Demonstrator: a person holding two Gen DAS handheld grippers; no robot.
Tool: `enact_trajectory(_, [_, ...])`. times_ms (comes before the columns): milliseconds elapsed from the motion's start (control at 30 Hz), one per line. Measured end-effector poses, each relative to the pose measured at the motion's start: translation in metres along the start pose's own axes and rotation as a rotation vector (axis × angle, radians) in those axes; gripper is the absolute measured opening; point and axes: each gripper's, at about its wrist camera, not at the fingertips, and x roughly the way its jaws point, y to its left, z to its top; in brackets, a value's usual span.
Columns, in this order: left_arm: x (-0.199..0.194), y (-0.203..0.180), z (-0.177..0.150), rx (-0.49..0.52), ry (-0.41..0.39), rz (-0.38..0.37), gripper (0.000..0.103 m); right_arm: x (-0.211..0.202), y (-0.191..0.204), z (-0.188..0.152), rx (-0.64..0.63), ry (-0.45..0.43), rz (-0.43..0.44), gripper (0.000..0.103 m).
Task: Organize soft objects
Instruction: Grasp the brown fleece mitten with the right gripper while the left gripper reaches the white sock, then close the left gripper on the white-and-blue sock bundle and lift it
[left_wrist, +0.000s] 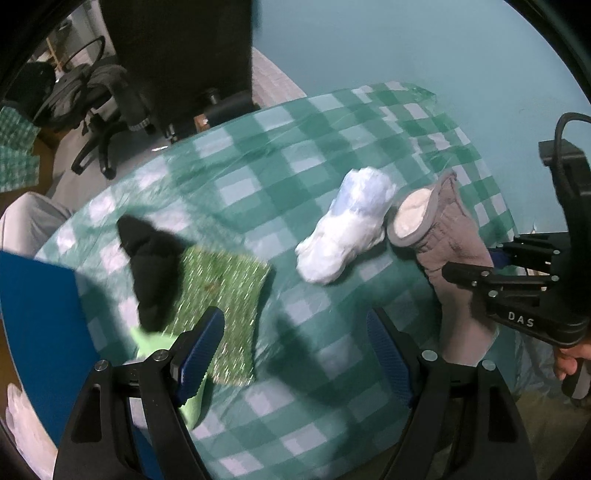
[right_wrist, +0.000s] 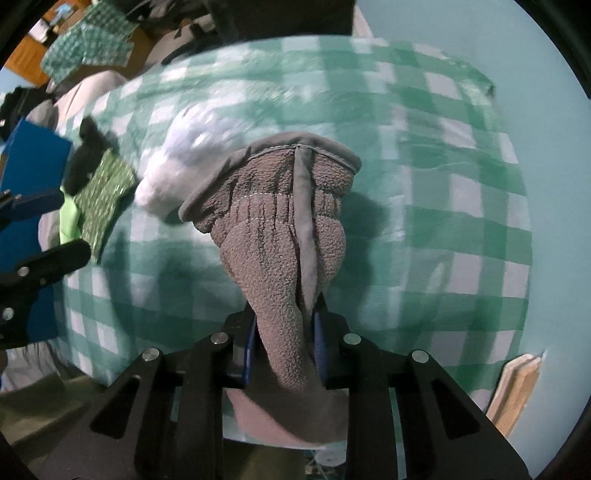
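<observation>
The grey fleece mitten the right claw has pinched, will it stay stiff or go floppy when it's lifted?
Probably floppy: the grey fleece mitten is already squeezed narrow and creased between the right claw pads. It looks light, being thin fleece with an open cuff. Likely not slippery, since the nubby pile should grip. Lifting could nudge the white bundle beside it.

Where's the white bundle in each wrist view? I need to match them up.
Left wrist: white bundle lies right of centre on the checked cloth, touching the grey glove.
Right wrist: white bundle is upper left, partly behind the glove.
Shared landmark: the glove's cuff.
</observation>
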Motion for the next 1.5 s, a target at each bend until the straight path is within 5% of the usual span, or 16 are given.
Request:
enact_trajectory(300, [0.018, -0.015, 0.029, 0.012, 0.002, -0.054, 0.081, -0.021, -0.043, 0.015, 0.049, -0.06, 0.012, 0.023])
enact_trajectory(867, [0.056, -0.026, 0.053, -0.032, 0.036, -0.048, 0.08, -0.02, -0.041, 0.028, 0.042, -0.065, 0.032, 0.023])
enact_trajectory(933, [0.058, -0.027, 0.053, -0.034, 0.026, -0.046, 0.076, -0.021, -0.043, 0.028, 0.038, -0.066, 0.03, 0.023])
enact_trajectory(1033, [0.061, -0.028, 0.053, -0.04, 0.032, -0.047, 0.056, -0.022, -0.042, 0.029, 0.032, -0.069, 0.026, 0.023])
enact_trajectory(1500, [0.03, -0.029, 0.035, -0.065, -0.036, 0.007, 0.046, -0.035, -0.033, 0.029, 0.001, -0.093, 0.023, 0.023])
